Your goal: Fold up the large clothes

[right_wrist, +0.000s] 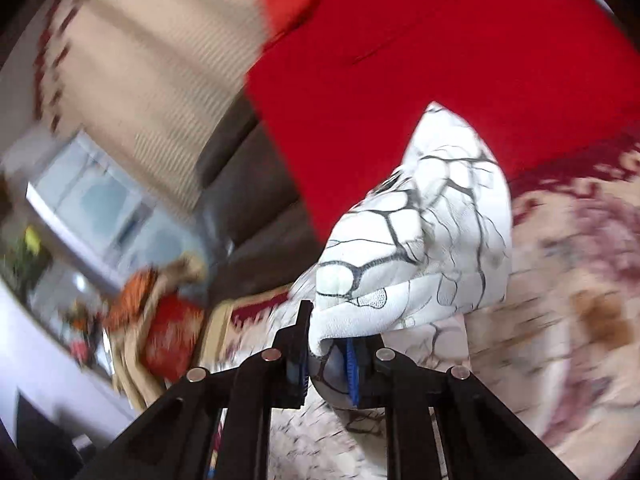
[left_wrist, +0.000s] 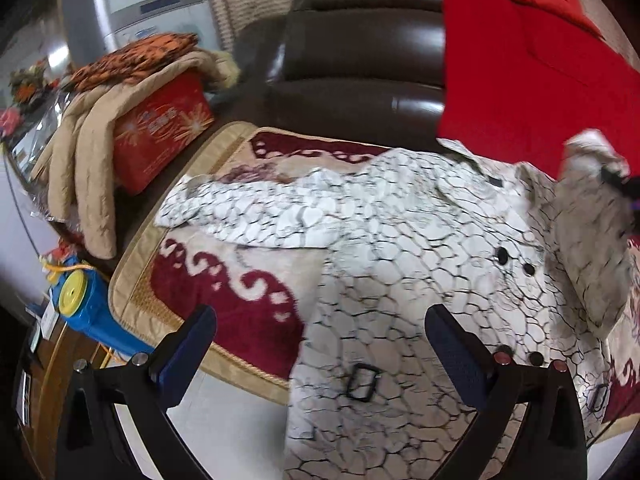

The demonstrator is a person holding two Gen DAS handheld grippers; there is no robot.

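A white coat with a black crackle pattern (left_wrist: 392,248) lies spread on the patterned sofa cover, one sleeve (left_wrist: 224,208) stretched out to the left. My left gripper (left_wrist: 320,332) is open and empty above the coat's lower front, near a black buckle (left_wrist: 362,382). My right gripper (right_wrist: 330,354) is shut on the coat's other sleeve (right_wrist: 420,240) and holds it lifted. In the left wrist view that raised sleeve (left_wrist: 588,216) and the right gripper (left_wrist: 622,188) show at the far right.
A red cloth (left_wrist: 532,80) hangs over the dark leather sofa back (left_wrist: 360,52). A red box (left_wrist: 160,136) under a beige quilted garment (left_wrist: 88,160) sits at the left. A blue and yellow toy (left_wrist: 88,304) lies by the cover's edge.
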